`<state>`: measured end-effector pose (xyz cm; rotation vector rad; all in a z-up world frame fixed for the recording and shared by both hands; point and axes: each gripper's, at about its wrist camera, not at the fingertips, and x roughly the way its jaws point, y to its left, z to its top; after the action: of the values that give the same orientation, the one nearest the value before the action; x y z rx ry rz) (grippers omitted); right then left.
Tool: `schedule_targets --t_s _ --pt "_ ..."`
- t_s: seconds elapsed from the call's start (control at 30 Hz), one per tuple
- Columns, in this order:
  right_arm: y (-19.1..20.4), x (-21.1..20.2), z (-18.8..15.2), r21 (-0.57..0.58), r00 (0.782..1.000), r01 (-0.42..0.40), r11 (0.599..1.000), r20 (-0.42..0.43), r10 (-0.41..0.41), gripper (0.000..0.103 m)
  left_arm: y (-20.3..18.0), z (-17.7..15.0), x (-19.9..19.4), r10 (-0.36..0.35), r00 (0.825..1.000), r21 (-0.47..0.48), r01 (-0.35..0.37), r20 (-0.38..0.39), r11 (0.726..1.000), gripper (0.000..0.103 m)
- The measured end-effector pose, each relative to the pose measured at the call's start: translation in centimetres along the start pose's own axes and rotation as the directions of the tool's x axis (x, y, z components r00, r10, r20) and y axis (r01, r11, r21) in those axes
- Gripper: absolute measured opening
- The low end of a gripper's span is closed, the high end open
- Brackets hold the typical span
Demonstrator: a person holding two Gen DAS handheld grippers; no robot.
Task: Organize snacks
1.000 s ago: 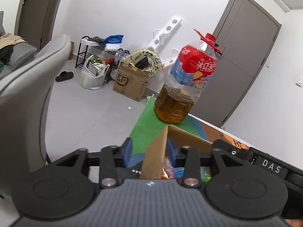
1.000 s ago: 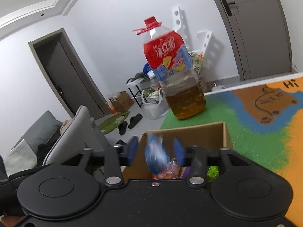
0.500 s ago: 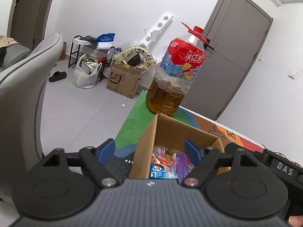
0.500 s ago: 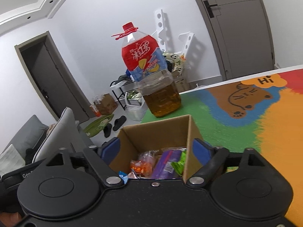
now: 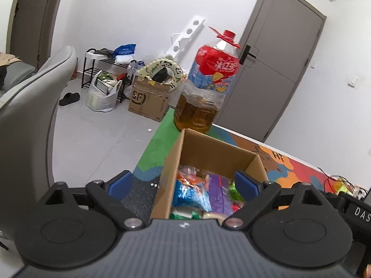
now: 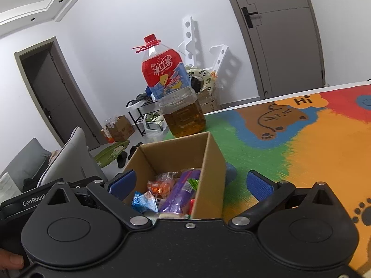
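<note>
An open cardboard box stands on the colourful mat and holds several snack packs: a blue pack, a purple pack and an orange pack. My left gripper is open and empty, just above and in front of the box, its fingers wider than the box's left part. My right gripper is open and empty, with its fingers astride the box.
A big bottle of amber liquid with a red label stands just behind the box. The cartoon mat stretches to the right. A grey chair is to the left, beyond the table edge. Floor clutter lies by the far wall.
Both grippers have opened and drawn back. The left let go of the box wall. The right released a blue snack pack, which now lies in the box.
</note>
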<state>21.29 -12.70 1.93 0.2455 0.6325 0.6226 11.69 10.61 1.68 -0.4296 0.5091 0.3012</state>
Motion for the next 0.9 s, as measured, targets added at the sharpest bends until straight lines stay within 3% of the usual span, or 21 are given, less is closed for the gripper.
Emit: schedule_targets --t_s 0.47,0.9 --pt "-0.2 -5.0 -1.0 -0.013 0.998 0.034 0.999 0.048 -0.033 0.103 -2.1 -1.3 -3.6 -0.074 0.997 0.08 0.073 0.0 0.994 0.096" --pt "-0.3 -9.4 -1.3 -0.047 0.996 0.06 0.997 0.067 -0.057 0.103 -3.3 -2.4 -6.8 -0.085 0.996 0.124 0.085 -0.003 0.989 0.1"
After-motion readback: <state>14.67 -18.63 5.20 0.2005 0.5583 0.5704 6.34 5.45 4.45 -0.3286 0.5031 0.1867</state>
